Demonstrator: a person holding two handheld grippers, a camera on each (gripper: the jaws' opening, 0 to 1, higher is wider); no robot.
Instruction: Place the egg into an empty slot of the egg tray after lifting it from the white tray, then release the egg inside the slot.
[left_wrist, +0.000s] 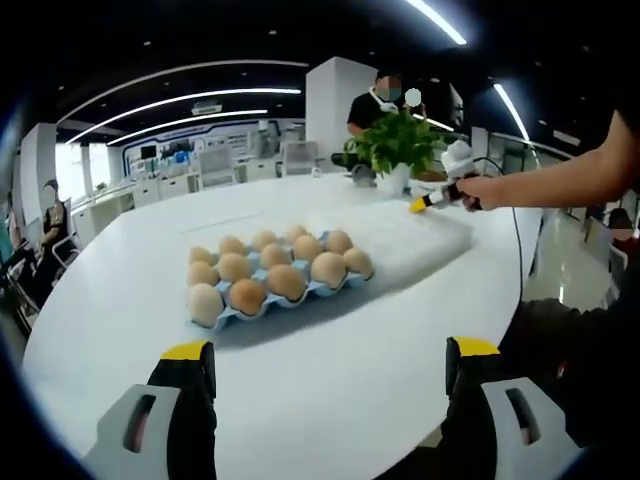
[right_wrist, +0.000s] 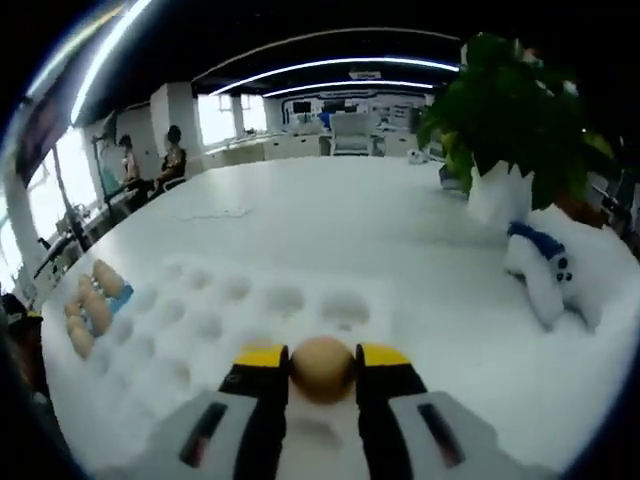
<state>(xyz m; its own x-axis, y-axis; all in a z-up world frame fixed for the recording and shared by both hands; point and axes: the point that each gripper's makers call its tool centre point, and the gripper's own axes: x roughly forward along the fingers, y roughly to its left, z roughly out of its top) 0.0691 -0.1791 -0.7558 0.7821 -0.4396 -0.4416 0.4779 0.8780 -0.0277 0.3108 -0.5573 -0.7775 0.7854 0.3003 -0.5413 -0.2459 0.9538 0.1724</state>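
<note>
I see a smooth, slightly glossy white table (left_wrist: 120, 330) that catches the ceiling lights. The egg tray (left_wrist: 262, 306) looks like matt blue moulded pulp or plastic; I cannot tell which. Its eggs have dull tan shells. The white tray (right_wrist: 200, 320) looks matt and soft-edged, like foam. The egg (right_wrist: 322, 368) in my right gripper (right_wrist: 322, 372) looks smooth and matt between glossy yellow plastic tips.
</note>
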